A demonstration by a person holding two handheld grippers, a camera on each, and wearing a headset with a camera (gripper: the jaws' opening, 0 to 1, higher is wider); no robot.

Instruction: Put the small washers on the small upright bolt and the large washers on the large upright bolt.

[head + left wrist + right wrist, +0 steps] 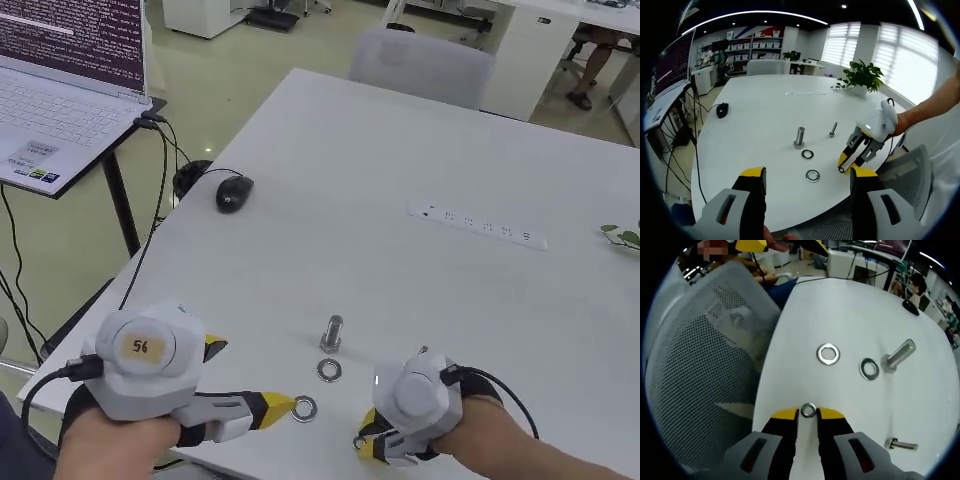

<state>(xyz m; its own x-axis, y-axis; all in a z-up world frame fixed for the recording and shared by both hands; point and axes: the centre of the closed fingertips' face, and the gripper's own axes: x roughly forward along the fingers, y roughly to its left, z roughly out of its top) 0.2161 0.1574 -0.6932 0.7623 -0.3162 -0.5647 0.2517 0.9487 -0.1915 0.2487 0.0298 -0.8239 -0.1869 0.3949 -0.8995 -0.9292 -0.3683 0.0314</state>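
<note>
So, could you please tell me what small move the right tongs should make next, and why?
Probably lift and carry toward the small upright bolt, then centre over its tip. The right tongs appear shut on a small washer, and that bolt appears bare, off to one side of them.

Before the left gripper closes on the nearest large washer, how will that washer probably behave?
The large washer lies flat on the smooth white table, so it will probably slide when pushed. It looks like thin shiny metal: likely stiff, and slippery between jaws. Set on edge, it could roll.
</note>
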